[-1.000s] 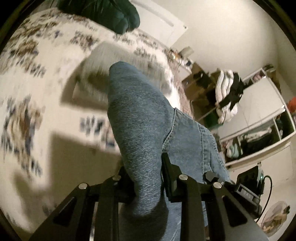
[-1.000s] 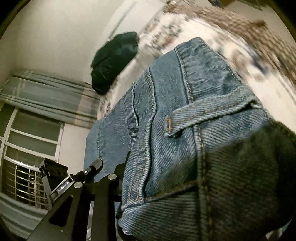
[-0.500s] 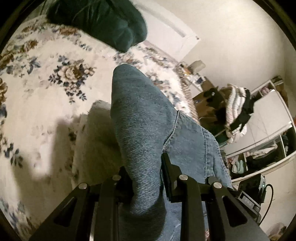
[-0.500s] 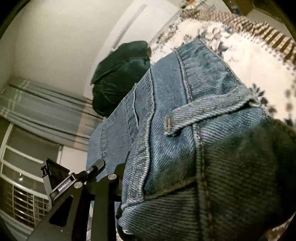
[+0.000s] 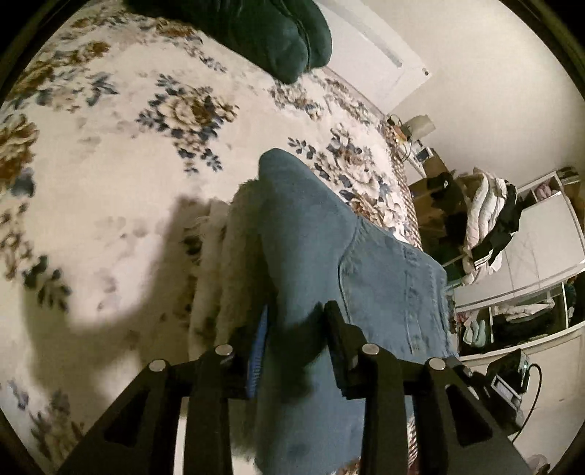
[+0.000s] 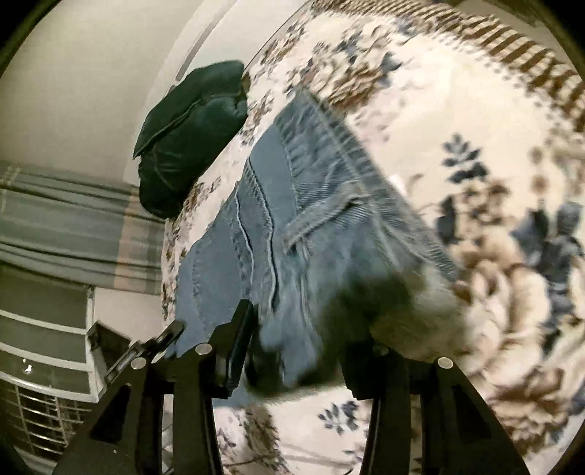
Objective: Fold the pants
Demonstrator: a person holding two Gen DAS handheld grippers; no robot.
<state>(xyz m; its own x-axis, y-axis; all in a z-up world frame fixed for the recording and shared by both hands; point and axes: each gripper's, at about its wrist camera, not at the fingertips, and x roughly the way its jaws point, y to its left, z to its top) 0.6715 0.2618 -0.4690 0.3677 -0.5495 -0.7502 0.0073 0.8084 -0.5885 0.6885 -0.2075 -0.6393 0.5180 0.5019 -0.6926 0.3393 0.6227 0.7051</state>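
The blue denim pants (image 5: 365, 263) lie on the floral bedspread (image 5: 120, 153). In the left wrist view my left gripper (image 5: 296, 329) has its jaws parted around the denim edge, with fabric between them but gaps on both sides. In the right wrist view the pants (image 6: 292, 219) show their waistband and belt loop, stretched away toward the pillow. My right gripper (image 6: 303, 339) has its jaws wide apart over the waistband end, which rests on the bedspread (image 6: 493, 146).
A dark green pillow (image 5: 270, 33) lies at the head of the bed, also in the right wrist view (image 6: 190, 131). Shelves with clothes (image 5: 512, 255) stand beyond the bed. Curtains and a window (image 6: 55, 219) are on the other side.
Both grippers have lowered the pants onto the bed and opened their jaws. The denim, held up and clamped before, now lies flat on the bedspread.
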